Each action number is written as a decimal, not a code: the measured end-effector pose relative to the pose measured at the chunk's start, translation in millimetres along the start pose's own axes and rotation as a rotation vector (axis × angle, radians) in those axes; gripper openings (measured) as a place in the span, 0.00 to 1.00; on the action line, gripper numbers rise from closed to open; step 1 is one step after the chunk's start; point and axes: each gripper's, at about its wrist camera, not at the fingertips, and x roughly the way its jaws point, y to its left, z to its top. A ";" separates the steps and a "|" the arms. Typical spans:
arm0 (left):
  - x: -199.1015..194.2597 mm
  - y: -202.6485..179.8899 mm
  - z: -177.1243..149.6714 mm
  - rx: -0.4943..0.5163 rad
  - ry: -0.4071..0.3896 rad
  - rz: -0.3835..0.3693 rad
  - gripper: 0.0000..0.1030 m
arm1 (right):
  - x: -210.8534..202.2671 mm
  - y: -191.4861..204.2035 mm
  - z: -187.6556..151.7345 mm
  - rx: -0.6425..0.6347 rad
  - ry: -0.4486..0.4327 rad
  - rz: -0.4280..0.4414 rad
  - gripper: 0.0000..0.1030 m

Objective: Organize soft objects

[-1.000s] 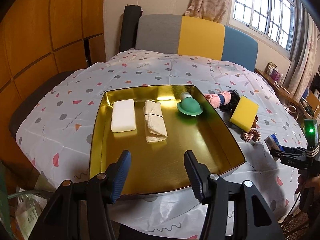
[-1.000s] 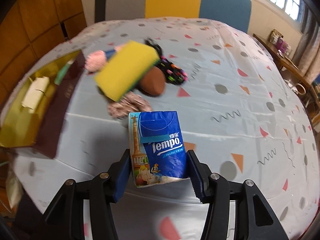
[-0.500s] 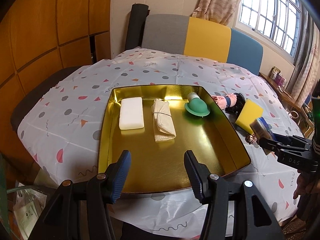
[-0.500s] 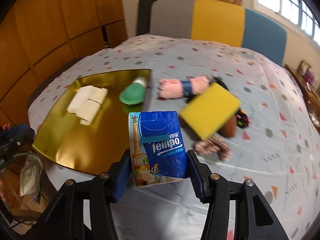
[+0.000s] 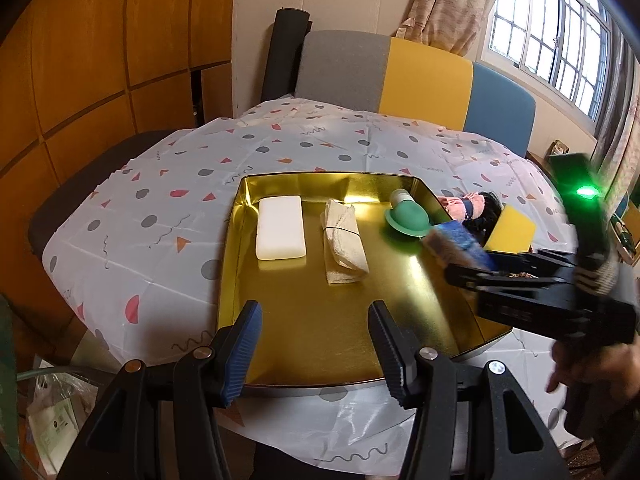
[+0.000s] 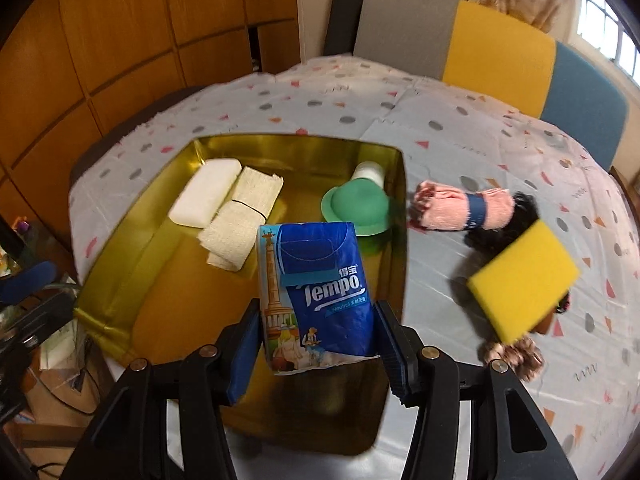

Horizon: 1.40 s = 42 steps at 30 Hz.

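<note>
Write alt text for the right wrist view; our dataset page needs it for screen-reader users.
The right gripper grips a blue Tempo tissue pack above a gold tray holding a white sponge, a tied cream cloth and a green hat-shaped item. A pink rolled towel and yellow sponge lie on the patterned tablecloth.

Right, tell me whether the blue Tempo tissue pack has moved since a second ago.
Yes. The blue Tempo tissue pack, clamped in the right gripper, has travelled leftward from the tablecloth to over the gold tray.
</note>
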 end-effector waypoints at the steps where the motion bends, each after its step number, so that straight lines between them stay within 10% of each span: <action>1: 0.4 0.9 -0.3 -0.002 0.002 0.000 0.54 | 8.8 1.2 2.4 -0.010 0.019 -0.013 0.53; 22: 1.3 5.5 -6.2 -0.001 0.018 0.016 0.54 | 48.9 6.3 13.8 -0.061 0.077 -0.097 0.58; 42: 9.8 -13.6 -8.6 0.021 0.065 -0.042 0.54 | -30.6 -52.3 -9.2 0.132 -0.097 -0.072 0.74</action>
